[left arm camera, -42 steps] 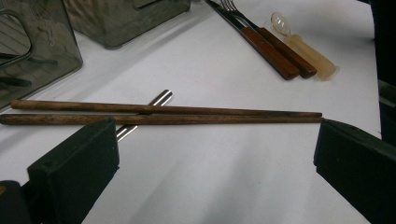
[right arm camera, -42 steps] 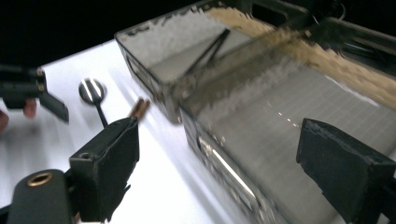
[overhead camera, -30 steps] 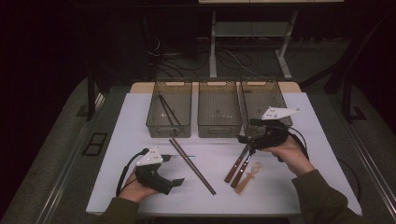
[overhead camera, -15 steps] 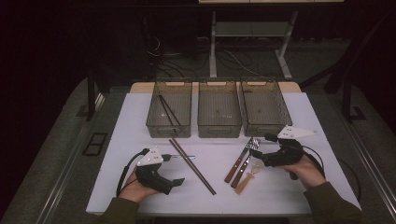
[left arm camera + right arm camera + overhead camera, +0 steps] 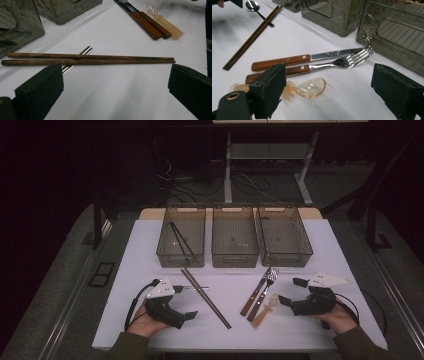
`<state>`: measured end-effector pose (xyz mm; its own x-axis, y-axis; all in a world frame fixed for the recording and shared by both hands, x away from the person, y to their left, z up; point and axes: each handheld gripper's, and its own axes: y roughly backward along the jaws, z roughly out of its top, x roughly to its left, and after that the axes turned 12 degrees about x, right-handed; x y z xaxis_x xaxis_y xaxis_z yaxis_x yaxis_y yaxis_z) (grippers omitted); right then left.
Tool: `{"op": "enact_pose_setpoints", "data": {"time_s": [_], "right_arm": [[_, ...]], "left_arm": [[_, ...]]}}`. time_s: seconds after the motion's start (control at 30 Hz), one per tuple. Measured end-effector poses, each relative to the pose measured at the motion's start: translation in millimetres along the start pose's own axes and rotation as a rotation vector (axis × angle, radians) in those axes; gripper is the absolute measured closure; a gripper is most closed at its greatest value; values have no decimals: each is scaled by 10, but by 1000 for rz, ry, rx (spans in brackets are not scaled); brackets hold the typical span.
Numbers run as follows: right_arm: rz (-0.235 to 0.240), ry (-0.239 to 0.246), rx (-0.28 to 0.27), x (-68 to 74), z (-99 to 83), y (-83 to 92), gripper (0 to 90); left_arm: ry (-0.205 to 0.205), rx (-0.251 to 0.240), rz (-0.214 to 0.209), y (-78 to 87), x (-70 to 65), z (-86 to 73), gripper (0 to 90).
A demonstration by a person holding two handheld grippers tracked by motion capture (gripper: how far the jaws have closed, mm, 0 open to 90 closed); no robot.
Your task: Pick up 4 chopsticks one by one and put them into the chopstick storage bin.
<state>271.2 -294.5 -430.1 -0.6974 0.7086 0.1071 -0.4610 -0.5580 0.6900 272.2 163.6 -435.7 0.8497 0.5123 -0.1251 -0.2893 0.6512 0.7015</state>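
Both grippers rest low on the white desk (image 5: 150, 250), each with jaws spread wide and holding nothing. The right gripper (image 5: 289, 292) sits just beside the clear plastic spoon (image 5: 309, 88), which lies flat next to the wooden-handled knife (image 5: 307, 59) and fork (image 5: 329, 65). The left gripper (image 5: 192, 302) faces the pair of dark wooden chopsticks (image 5: 87, 59), which lie across a metal spoon's handle (image 5: 77, 58). Three grey bins (image 5: 235, 257) stand behind.
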Motion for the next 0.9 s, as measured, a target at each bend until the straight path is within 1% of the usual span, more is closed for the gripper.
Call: {"op": "enact_pose_setpoints", "data": {"time_s": [0.03, 0.07, 0.13, 0.2, 0.3, 0.37, 0.43, 0.5, 0.63, 0.7, 0.77, 0.8, 0.83, 0.9], "right_arm": [[2, -5, 0, 0, -21, 16, 129], [1, -11, -1, 1, -41, 34, 129], [1, -12, -2, -2, -84, 61, 129], [-6, -18, 1, -2, -116, 84, 129], [-1, -27, 9, -12, -149, 109, 129], [-4, -30, 4, -19, -145, 112, 130], [-3, -26, 3, -15, -141, 110, 130], [-5, -24, 8, -5, -142, 107, 130], [-8, -17, 9, 2, -137, 99, 130], [-11, -16, 10, 2, -135, 95, 130], [-10, -15, 11, 1, -131, 93, 130], [-10, -12, 10, -1, -129, 90, 130], [-11, -8, 9, -3, -128, 87, 130], [-11, -9, 13, -2, -130, 85, 130]], "left_arm": [[-7, 7, 1, 5, 5, 1, 0], [-4, 3, 1, 4, 2, 1, 0], [-11, 2, 10, 17, 8, 6, 18], [-4, -1, 17, 25, 10, 12, 36], [-5, 6, 29, 36, 18, 25, 90], [-3, 10, 42, 43, 24, 34, 155], [-1, 12, 44, 48, 31, 45, 194], [-3, 14, 48, 55, 34, 62, 285], [-24, 26, 33, 37, 30, 99, 460], [-31, 41, 23, -3, 34, 118, 545], [-27, 63, 17, -50, 43, 139, 624], [-27, 64, 14, -67, 40, 147, 673], [-37, 70, 15, -83, 41, 160, 709], [-45, 81, 6, -116, 33, 190, 791]]}}
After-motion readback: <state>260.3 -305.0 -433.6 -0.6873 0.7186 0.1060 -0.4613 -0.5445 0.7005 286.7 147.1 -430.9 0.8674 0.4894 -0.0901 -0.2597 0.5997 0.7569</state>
